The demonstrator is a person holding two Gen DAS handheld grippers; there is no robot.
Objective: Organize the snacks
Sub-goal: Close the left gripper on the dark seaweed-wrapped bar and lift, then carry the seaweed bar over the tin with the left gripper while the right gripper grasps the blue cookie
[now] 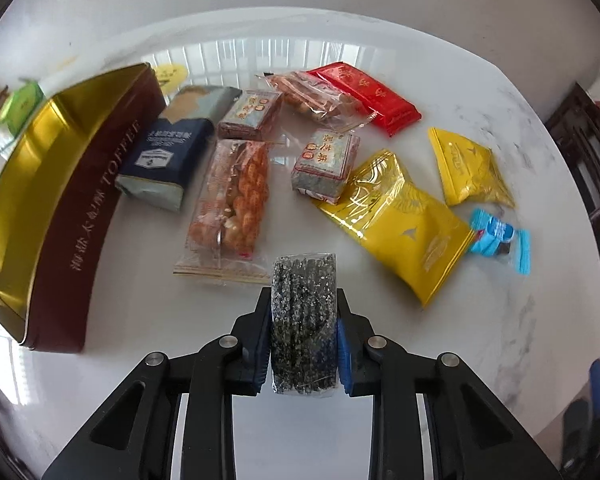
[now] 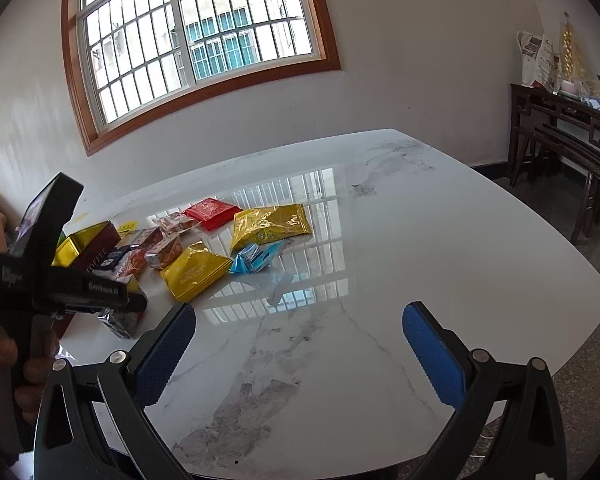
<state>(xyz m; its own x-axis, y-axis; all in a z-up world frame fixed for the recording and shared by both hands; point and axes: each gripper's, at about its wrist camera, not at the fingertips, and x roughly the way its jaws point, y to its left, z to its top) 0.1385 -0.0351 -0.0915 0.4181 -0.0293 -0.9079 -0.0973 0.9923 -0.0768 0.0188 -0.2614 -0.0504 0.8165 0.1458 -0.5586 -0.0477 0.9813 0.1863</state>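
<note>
My left gripper (image 1: 303,300) is shut on a dark speckled sesame snack bar (image 1: 303,320) in clear wrap, held above the white marble table (image 1: 480,340). Ahead lie several snacks: a peanut brittle pack (image 1: 232,204), a navy packet (image 1: 168,152), two small brown boxes (image 1: 326,164), a red packet (image 1: 370,96), two yellow packets (image 1: 400,224) and a blue candy (image 1: 500,238). An open maroon toffee tin (image 1: 56,208) with gold lining stands at the left. My right gripper (image 2: 298,336) is open and empty above bare table; the left gripper's body (image 2: 60,280) shows at its left.
A green box (image 1: 18,110) lies behind the tin. The snack pile (image 2: 204,248) sits on the table's far left in the right wrist view. A dark wooden side table (image 2: 560,140) stands by the wall at right. A window (image 2: 196,36) is behind.
</note>
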